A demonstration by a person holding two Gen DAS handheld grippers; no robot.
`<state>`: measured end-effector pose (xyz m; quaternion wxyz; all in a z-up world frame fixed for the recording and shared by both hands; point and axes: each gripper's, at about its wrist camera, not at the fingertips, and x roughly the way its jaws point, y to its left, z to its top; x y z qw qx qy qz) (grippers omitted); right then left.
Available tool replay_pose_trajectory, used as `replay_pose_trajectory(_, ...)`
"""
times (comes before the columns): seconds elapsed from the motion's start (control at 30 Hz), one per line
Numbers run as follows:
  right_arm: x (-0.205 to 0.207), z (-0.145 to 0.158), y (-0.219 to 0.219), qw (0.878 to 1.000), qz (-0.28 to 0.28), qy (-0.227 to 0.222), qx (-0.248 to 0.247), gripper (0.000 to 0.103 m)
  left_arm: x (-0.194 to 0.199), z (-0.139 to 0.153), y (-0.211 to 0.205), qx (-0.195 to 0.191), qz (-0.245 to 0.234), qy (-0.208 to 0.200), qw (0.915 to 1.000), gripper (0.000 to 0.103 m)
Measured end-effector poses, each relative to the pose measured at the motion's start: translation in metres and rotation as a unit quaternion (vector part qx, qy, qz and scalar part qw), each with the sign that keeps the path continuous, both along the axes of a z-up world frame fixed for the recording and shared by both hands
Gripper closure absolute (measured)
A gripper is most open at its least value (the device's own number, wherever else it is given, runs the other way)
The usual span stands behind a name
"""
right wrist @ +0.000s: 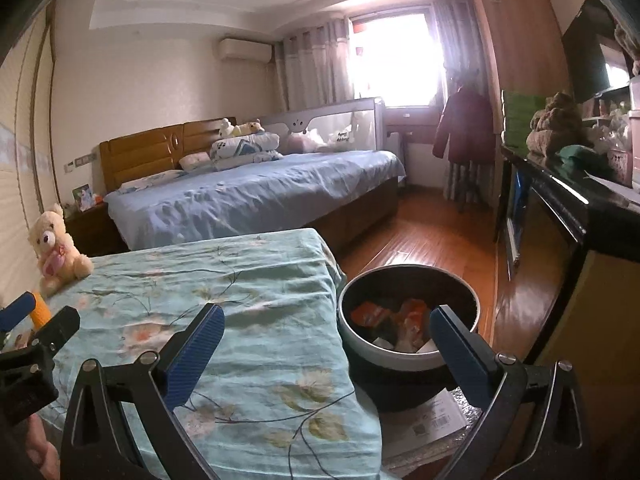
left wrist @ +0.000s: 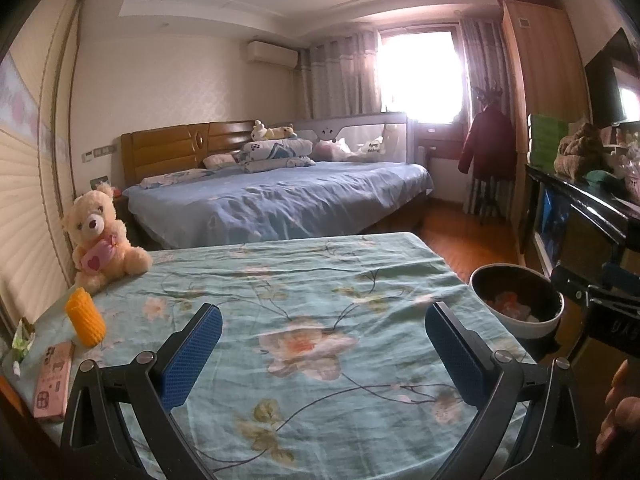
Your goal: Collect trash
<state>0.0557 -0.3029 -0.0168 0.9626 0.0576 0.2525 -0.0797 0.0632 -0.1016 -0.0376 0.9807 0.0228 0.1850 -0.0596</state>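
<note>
Left wrist view: we are holding the left gripper [left wrist: 324,344] low over the table [left wrist: 320,280], which is covered by a green flowered cloth, and its 2 blue pads are standing wide apart with nothing between them. Right wrist view: we are holding the right gripper [right wrist: 326,344] over the table's right edge, jaws likewise spread and empty, with 1 finger over the cloth and the other over the bin [right wrist: 408,320].

The bin is standing on the floor just beside the table's right edge, and orange and white wrappers are already lying inside it. So we are judging that we are between pickups: both grippers are released and we are looking for the next piece.

What is left seems to be sitting along the table's left edge: a crumpled green-and-white wrapper [left wrist: 22,340] at the very rim, with a pink box [left wrist: 54,384] just beside it and a yellow foam sleeve [left wrist: 85,316] standing near a teddy bear [left wrist: 104,236]. We cannot tell whether the box or the sleeve counts as trash; the wrapper looks the surest candidate.

For the next move we are expecting to swing the left gripper leftward, set its open jaws around the wrapper, pinch it lightly, then carry it across to the bin. The wrapper is thin and close to the edge, so a low approach is needed.
</note>
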Motion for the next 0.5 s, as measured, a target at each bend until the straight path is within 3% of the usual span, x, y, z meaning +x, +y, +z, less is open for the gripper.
replay_pose_trajectory(0.5,-0.0026,0.0024,0.0015,1.000,0.010,0.000,0.014,0.000,-0.0004,-0.0004,0.0043,-0.005,-0.004,-0.001,1.0000,0.001)
